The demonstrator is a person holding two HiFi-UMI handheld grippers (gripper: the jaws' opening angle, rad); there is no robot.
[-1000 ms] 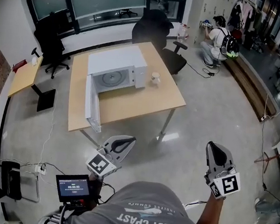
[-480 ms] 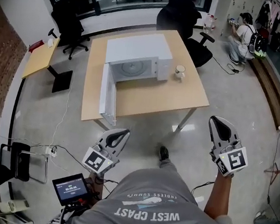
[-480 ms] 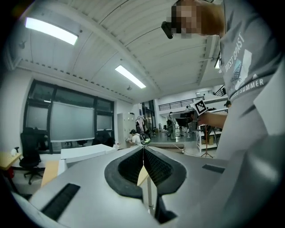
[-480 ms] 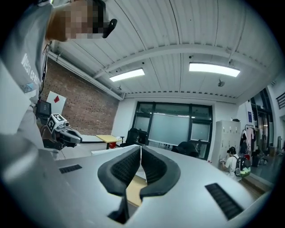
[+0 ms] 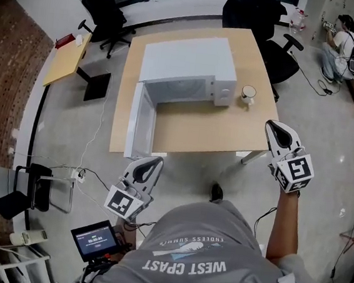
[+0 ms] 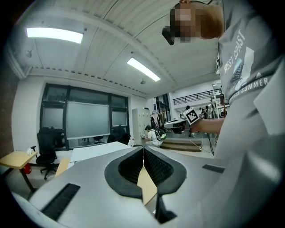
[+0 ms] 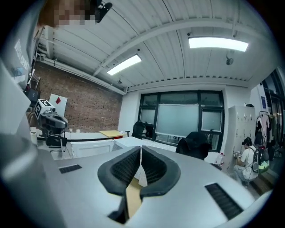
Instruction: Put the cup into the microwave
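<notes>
Head view: the left gripper [image 5: 155, 162] and right gripper [image 5: 274, 126] are held by the near edge of a pale wooden table [image 5: 197, 126] on a grey floor [image 5: 235, 181]. The cup [image 5: 248, 94] stands on the table ahead of the right fingers, just beside the white microwave [image 5: 185, 63]. The microwave's door [image 5: 139, 122] hangs open ahead of the left fingers. The shirt [image 5: 196, 259] reads "ENDLESS SUMMER".

Left gripper view: the jaws are clenched together on nothing, with dark windows [image 6: 87, 119] beyond the fingers.

Right gripper view: the jaws are pressed together, empty, with a brick wall [image 7: 80, 104] to the left of the fingers.

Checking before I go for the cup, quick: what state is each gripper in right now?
Left gripper: closed, jaws together, holding nothing.
Right gripper: closed, jaws together, holding nothing.
</notes>
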